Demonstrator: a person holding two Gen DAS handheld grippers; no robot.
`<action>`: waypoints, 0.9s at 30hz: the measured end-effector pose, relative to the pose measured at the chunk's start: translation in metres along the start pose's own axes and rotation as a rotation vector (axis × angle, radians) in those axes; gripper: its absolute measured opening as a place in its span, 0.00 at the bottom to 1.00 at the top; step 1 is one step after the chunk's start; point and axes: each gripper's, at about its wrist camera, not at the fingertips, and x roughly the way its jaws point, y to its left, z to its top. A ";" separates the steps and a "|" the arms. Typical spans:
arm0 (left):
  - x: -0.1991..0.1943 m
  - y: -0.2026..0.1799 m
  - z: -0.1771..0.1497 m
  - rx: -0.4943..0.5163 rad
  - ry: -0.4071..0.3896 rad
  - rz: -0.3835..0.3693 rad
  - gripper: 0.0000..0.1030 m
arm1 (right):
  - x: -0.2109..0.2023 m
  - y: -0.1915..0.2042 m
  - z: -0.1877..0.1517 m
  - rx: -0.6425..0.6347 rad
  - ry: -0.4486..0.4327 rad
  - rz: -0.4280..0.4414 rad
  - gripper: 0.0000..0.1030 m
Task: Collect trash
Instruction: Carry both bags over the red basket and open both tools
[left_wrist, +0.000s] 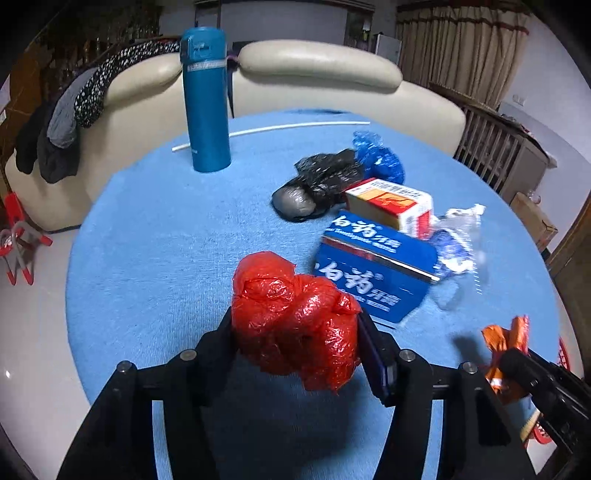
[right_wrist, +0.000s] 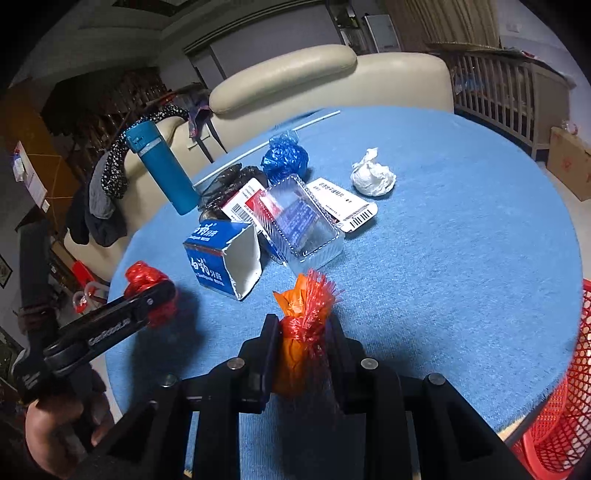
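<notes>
Both jaws closed on trash. Left gripper (left_wrist: 295, 325) clamped on the red bag (left_wrist: 295, 317), pads pressed into both sides of the crumpled ball, most of the bulk bulging forward of the tips. Right gripper (right_wrist: 303, 328) pinched tight on the orange wrapper (right_wrist: 295, 354) with its red fringe, held low between the fingers (right_wrist: 271, 332), top sticking out ahead.

Could have slipped either way. Red bag soft and slick, gripped only at the rear, so a quick swing might have squeezed it out forward onto the cloth (left_wrist: 155, 258). Wrapper thin and crinkly, liable to slide through under a jerk.

Ahead of the jaws, more clutter: blue box (left_wrist: 373, 273), open end toward the right gripper, clear tray (right_wrist: 303, 229) beyond it, black bag (left_wrist: 321, 181), paper wad (right_wrist: 373, 177) further off. Blue flask (left_wrist: 205, 99) upright, far ahead and left, easy to topple with a wide sweep.

Red basket (right_wrist: 565, 398) off to the right of the right jaws, below the table edge. Might have missed the rim on release, with the left load carried across the right arm's path.
</notes>
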 end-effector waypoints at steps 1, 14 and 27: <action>-0.002 -0.001 0.000 0.003 -0.006 -0.006 0.60 | -0.003 0.000 -0.001 0.001 -0.004 -0.003 0.26; -0.039 -0.058 -0.008 0.112 -0.049 -0.110 0.60 | -0.058 -0.034 -0.006 0.061 -0.115 -0.095 0.26; -0.058 -0.154 -0.013 0.298 -0.069 -0.253 0.60 | -0.126 -0.139 -0.024 0.217 -0.213 -0.292 0.27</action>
